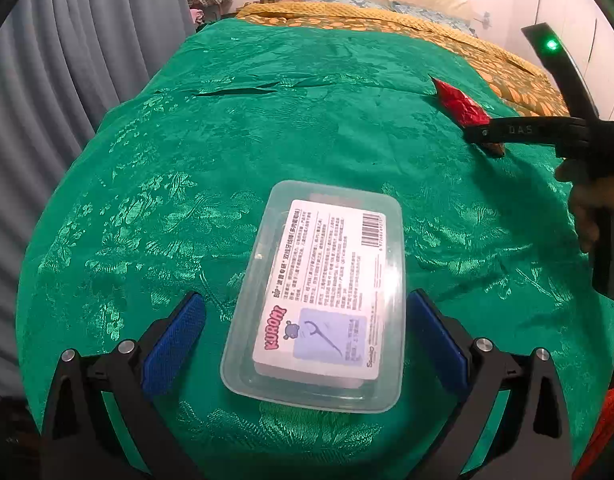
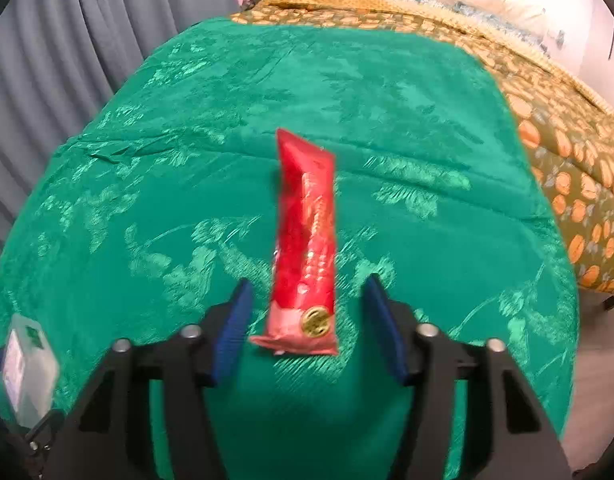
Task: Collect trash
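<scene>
Red wrapper (image 2: 305,240) flat on green cloth (image 2: 427,120), between spread pads of our right gripper (image 2: 305,312), ungrasped. Light, crinkly, slippery (we judge); pinch 6 o'clock sealed end. Left gripper (image 1: 305,344) released, straddling plastic box (image 1: 319,300).

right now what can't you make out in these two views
- Plastic box, left wrist view: contents hidden behind its label; small print unreadable.
- Same box, right wrist view: cut off by the left edge, blurred.
- Red wrapper, right wrist view: blurred, lettering unreadable.
- Wrapper's near end, left wrist view: hidden behind the right gripper.
</scene>
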